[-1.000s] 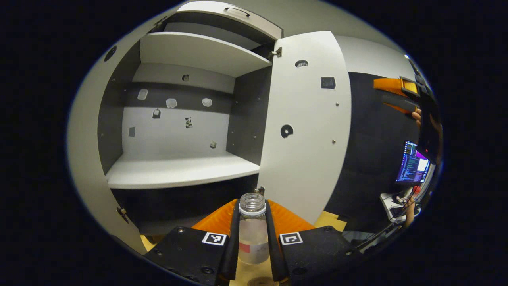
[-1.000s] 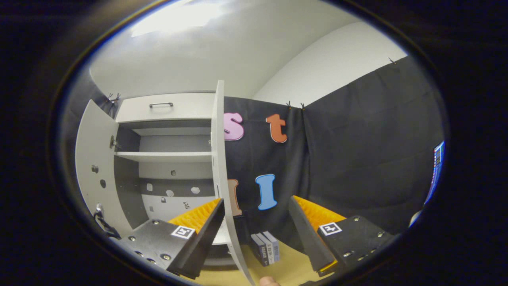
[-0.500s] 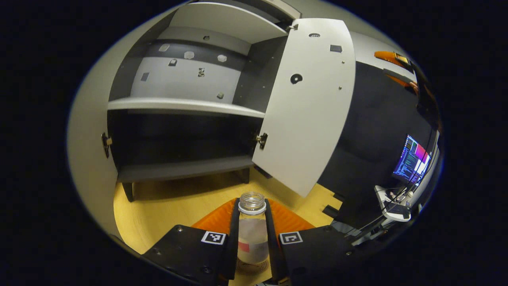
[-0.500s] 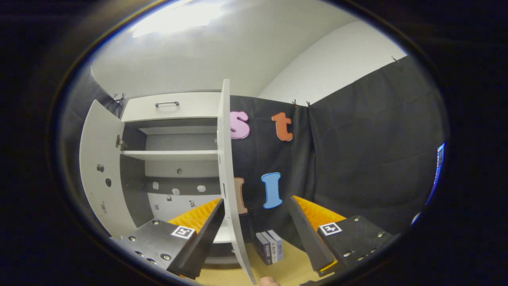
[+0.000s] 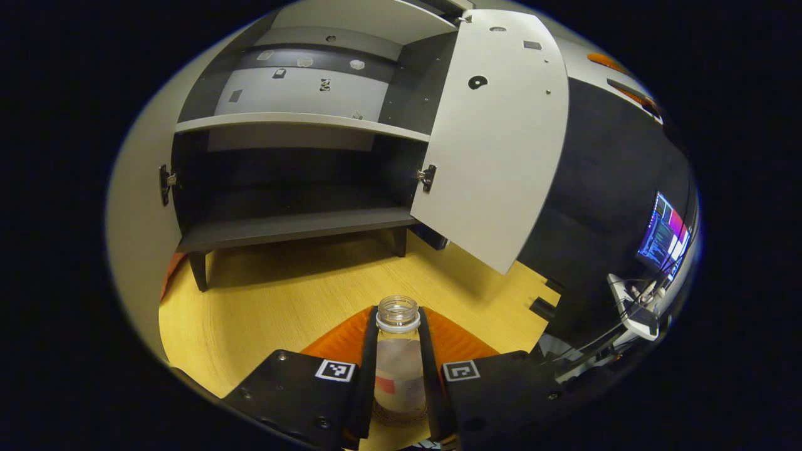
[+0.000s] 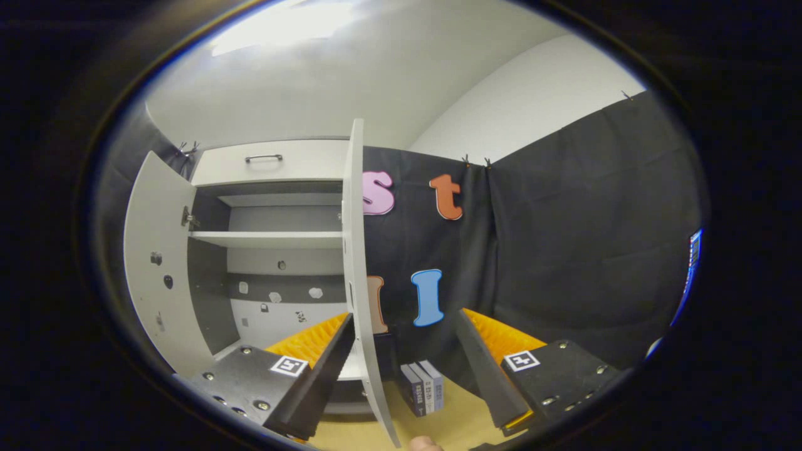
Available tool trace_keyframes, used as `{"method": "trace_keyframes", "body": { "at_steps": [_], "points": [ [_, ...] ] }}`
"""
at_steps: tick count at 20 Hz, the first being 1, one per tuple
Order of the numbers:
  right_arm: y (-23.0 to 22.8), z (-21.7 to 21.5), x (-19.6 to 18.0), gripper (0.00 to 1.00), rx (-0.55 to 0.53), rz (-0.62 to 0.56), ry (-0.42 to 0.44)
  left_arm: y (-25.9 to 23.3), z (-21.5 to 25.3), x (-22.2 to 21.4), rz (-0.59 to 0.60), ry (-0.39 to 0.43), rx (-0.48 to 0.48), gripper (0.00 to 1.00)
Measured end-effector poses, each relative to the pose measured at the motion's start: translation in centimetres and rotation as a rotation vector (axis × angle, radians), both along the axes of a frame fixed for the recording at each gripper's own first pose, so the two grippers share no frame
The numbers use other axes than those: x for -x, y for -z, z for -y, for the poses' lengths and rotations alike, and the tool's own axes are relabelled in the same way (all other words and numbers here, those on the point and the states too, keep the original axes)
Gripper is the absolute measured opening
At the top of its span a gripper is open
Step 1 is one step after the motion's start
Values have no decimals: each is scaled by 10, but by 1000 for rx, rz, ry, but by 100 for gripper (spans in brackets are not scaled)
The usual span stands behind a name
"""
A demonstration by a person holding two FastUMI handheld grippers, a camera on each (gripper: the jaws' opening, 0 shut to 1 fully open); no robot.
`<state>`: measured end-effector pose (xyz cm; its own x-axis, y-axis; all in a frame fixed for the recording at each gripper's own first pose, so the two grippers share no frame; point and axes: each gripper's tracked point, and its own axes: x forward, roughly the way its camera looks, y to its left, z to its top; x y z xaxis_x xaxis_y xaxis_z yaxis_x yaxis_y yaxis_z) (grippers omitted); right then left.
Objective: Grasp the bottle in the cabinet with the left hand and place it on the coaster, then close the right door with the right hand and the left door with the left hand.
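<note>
A clear bottle (image 5: 397, 360) with an open neck and a red patch on its label stands upright between my left gripper's fingers. My left gripper (image 5: 398, 311) is shut on it, low over the wooden table (image 5: 276, 307). A round coaster (image 5: 391, 418) peeks out right under the bottle's base; I cannot tell if they touch. The cabinet (image 5: 294, 125) ahead has its right door (image 5: 495, 138) and left door (image 5: 135, 207) swung open. My right gripper (image 6: 404, 316) is open and holds nothing, just in front of the right door's edge (image 6: 354, 250); the left door (image 6: 156, 250) is wide open.
A few books (image 6: 423, 388) stand on the table by the black cloth wall, right of the cabinet. A lit monitor (image 5: 664, 235) and a small stand sit off to the right. The cabinet stands on short legs (image 5: 199, 272) above the tabletop.
My left gripper has come down and back from the cabinet with the bottle, from shelf height to just over the table. The right gripper has barely shifted.
</note>
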<state>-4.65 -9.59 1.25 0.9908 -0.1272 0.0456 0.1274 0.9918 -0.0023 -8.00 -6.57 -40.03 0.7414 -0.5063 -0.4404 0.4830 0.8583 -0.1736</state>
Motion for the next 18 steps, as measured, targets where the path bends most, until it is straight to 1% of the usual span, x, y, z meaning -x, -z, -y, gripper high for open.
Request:
{"method": "trace_keyframes", "body": {
  "at_steps": [1, 2, 3, 4, 10, 12, 14, 15, 16, 17, 18],
  "points": [
    [0, 0, -1, 98, 1, 0, 0, -2, -1, 1, 7, -2, -10, 39],
    [0, 1, -2, 98, -2, 0, 0, -1, -2, 5, 7, -2, -15, 37],
    [0, 1, -3, 100, -7, -1, -2, -1, 0, 7, 17, -1, -10, 37],
    [2, -1, -6, 98, -12, -3, -6, -1, -1, 12, 8, 2, -14, 37],
    [9, -19, -20, 98, -8, -8, -50, -3, -8, 25, -11, -13, 7, 40],
    [11, -26, -24, 98, -9, -11, -68, -4, -8, 28, -9, -4, 9, 43],
    [13, -32, -28, 98, -12, -13, -84, -3, -5, 37, -25, 23, 4, 45],
    [13, -34, -30, 98, -14, -14, -91, 1, -5, 41, -36, 32, -13, 39],
    [14, -37, -32, 98, -15, -16, -98, 2, -5, 45, -37, 40, -26, 58],
    [15, -39, -34, 98, -16, -18, -104, 2, -5, 48, -34, 45, -40, 61],
    [16, -40, -35, 98, -15, -19, -109, 2, -4, 49, -34, 47, -55, 72]
  ]
}}
